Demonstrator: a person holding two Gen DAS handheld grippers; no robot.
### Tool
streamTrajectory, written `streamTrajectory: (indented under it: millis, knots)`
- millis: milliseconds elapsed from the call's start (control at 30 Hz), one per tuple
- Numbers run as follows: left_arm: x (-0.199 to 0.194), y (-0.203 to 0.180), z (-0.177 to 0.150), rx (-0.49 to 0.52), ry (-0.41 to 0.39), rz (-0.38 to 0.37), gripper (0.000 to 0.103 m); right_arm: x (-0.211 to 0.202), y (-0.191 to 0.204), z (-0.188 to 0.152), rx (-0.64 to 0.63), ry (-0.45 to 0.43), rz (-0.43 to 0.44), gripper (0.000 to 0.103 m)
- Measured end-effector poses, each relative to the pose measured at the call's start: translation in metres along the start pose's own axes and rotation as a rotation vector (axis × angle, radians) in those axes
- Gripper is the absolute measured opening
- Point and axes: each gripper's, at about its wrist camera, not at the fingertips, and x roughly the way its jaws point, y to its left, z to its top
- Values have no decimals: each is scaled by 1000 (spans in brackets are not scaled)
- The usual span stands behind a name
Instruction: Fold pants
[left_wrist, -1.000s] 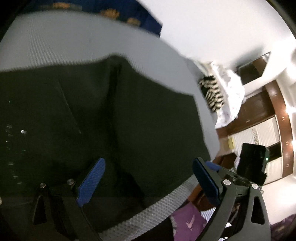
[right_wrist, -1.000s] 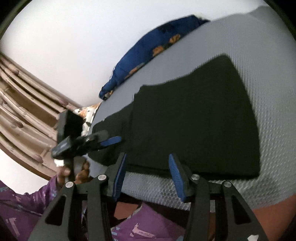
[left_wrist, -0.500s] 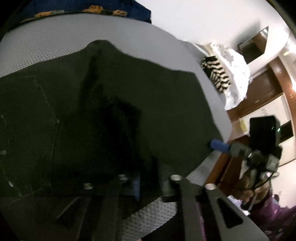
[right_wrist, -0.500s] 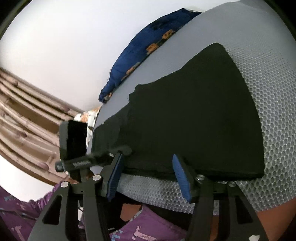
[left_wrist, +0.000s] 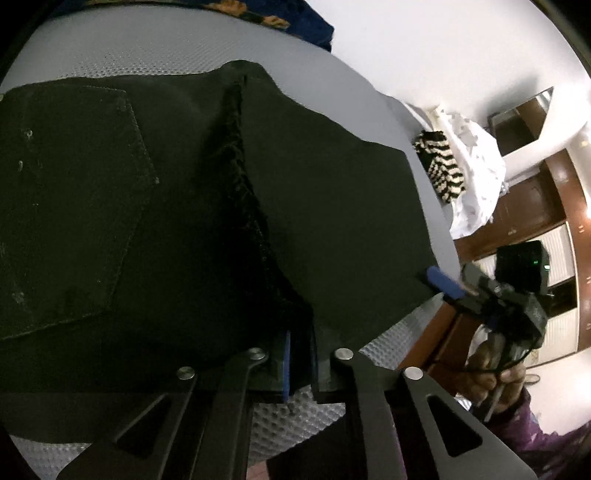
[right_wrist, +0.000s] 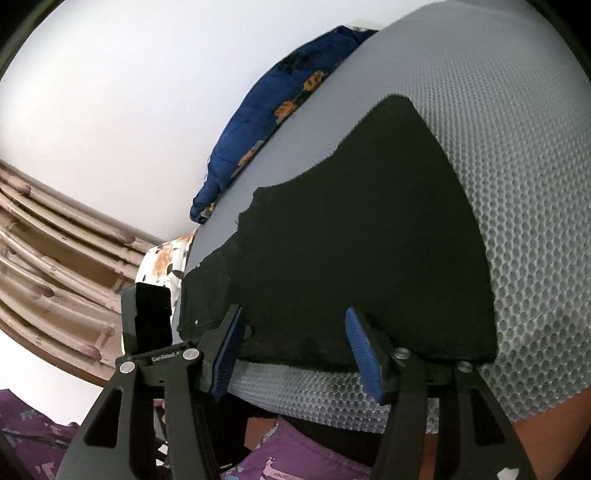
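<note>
Here, black pants (left_wrist: 229, 206) lie folded on the grey mattress (right_wrist: 517, 177).
The left gripper (left_wrist: 299, 363) is closed on their near edge; the right gripper (right_wrist: 295, 347) stands wide at the near edge, with bare mattress to the right.

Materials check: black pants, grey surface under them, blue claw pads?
Pants: likely matte denim or heavy cotton; stitched patch pocket, rivets, puckered seam.
Grey surface: looks like honeycomb mesh fabric, probably a mattress cover.
Blue pads: ribbed, matte, probably rubber or soft plastic, on black frames that look like rigid plastic.
</note>
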Motion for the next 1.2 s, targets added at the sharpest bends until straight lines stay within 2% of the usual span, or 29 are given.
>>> streamTrajectory:
  millis: [33,100,133,167,200,233,267,300,367,400,467,500,567,600,667,733,767,867,900,967,1033,1100,1167,1200]
  knots:
    - [-2,-3,2,16,1,18,13,-3,3,2,-10,-19,-1,55]
    - [-8,-12,4,47,-12,76,24,-5,7,6,-31,-39,4,55]
    - [-12,-16,4,65,-15,112,44,-3,9,7,-50,-43,-5,55]
    - [-16,-20,3,88,-37,145,70,0,12,7,-86,-43,-30,55]
    - [-18,-22,1,113,-69,170,81,5,13,5,-124,-34,-57,55]
    - [-17,-23,-2,142,-96,192,87,14,15,2,-178,1,-116,53]
    - [-11,-22,-7,174,-84,206,87,27,16,-3,-230,57,-183,52]
    - [-8,-23,-10,212,-73,227,86,29,21,-6,-275,57,-212,51]
    - [-21,-26,-13,229,-112,239,85,31,38,-8,-348,72,-277,52]
    - [-37,-25,-16,222,-154,206,85,27,48,-6,-364,60,-284,52]
    - [-69,-17,-21,195,-233,170,85,17,79,-2,-419,20,-213,52]
    - [-93,-8,-24,167,-291,183,85,17,99,-2,-470,16,-189,53]
    - [-131,14,-27,95,-383,239,86,30,150,-8,-627,27,-171,64]
    - [-156,36,-30,25,-441,276,86,37,165,-12,-672,30,-161,67]
    - [-192,78,-32,-95,-495,293,86,65,200,-28,-766,69,-103,74]
    - [-219,128,-33,-231,-491,257,86,102,229,-47,-855,107,-114,75]
    - [-232,158,-34,-304,-483,197,86,116,237,-54,-884,124,-126,75]
    - [-245,224,-39,-454,-453,-29,86,165,264,-78,-935,211,-77,75]
    - [-245,234,-39,-458,-443,-70,86,173,269,-84,-944,226,-76,75]
    - [-241,246,-35,-420,-406,-81,86,185,275,-90,-944,242,-74,75]
    - [-232,245,-27,-333,-337,-130,88,191,272,-90,-902,260,-55,76]
    - [-214,246,-15,-254,-253,-127,88,197,267,-89,-850,289,-54,77]
    - [-196,255,-5,-252,-203,-134,88,200,258,-90,-812,315,-78,77]
    - [-194,260,0,-253,-217,-184,90,201,256,-91,-803,319,-89,77]
